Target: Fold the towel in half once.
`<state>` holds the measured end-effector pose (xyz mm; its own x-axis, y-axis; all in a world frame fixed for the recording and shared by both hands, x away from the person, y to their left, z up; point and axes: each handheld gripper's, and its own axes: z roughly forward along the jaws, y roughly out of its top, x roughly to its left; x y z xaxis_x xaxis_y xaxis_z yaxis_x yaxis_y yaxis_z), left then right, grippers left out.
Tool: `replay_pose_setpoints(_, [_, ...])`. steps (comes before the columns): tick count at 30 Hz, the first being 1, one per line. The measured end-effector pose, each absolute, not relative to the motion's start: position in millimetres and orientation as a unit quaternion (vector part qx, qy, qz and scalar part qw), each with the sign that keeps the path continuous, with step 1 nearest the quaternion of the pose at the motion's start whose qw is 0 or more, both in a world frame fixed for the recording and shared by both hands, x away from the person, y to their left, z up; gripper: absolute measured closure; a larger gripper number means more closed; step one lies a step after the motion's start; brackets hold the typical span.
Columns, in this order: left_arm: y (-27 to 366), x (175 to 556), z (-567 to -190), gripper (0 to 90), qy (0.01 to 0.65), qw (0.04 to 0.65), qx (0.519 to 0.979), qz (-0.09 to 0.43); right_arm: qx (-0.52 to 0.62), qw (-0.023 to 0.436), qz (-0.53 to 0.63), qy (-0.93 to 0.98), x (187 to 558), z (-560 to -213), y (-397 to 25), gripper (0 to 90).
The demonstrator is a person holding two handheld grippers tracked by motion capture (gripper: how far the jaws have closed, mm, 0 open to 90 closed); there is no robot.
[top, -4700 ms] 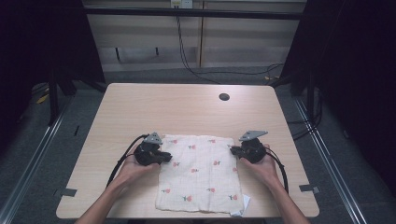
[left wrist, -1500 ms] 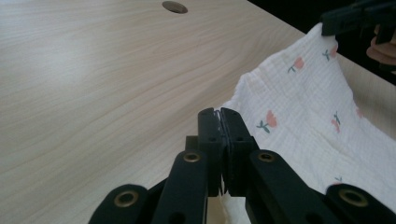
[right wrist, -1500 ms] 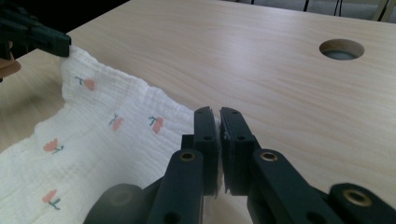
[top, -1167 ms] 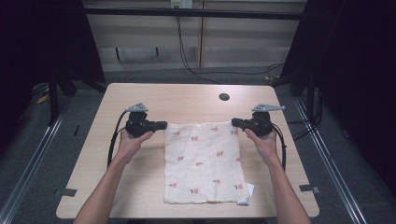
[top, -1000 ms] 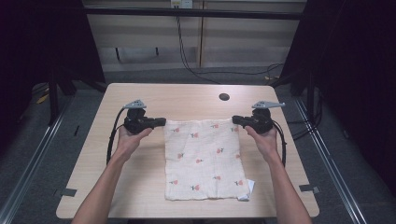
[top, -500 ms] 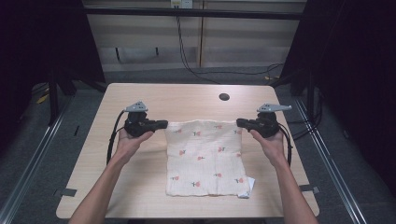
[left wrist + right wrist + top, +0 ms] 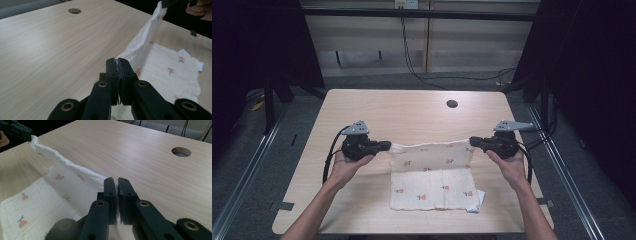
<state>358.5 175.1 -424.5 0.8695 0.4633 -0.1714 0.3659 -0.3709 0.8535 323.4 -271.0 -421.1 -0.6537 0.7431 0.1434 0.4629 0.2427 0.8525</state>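
Observation:
A white cloth (image 7: 432,172) printed with small red flowers lies on the wooden table (image 7: 412,115), its far edge lifted and stretched between both grippers. My left gripper (image 7: 387,146) is shut on the cloth's far left corner. My right gripper (image 7: 472,142) is shut on the far right corner. In the left gripper view the jaws (image 7: 117,62) pinch the cloth (image 7: 160,65), whose raised edge runs off to the other gripper. The right gripper view has the jaws (image 7: 117,182) closed on the cloth (image 7: 37,200) the same way. The near half rests flat on the table.
A round cable hole (image 7: 452,104) sits in the table near its far edge. Metal rails run along the floor on both sides of the table. A bit of white label (image 7: 479,200) pokes out at the cloth's near right corner.
Both grippers moved from the cloth's near part to its far corners, shut on them, then lifted and pulled the far edge up and slightly toward the person.

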Motion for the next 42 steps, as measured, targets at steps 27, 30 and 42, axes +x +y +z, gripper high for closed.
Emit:
replay_pose_setpoints(27, [177.1,306.3,-453.6,88.2,0.214,0.472,0.855,-0.006,0.362,0.125,0.428,0.819,249.2,-443.1,-263.1,85.3])
replay_pose_setpoints(30, [175.7,302.4,-455.6,88.2,0.213,0.463,0.860,-0.011,0.366,0.118,0.423,0.821,245.1,-452.2,-262.4,85.3])
replay_pose_setpoints(42, [169.6,287.8,-474.1,87.0,0.198,0.433,0.879,-0.029,0.371,0.102,0.389,0.837,225.9,-474.6,-262.3,83.0])
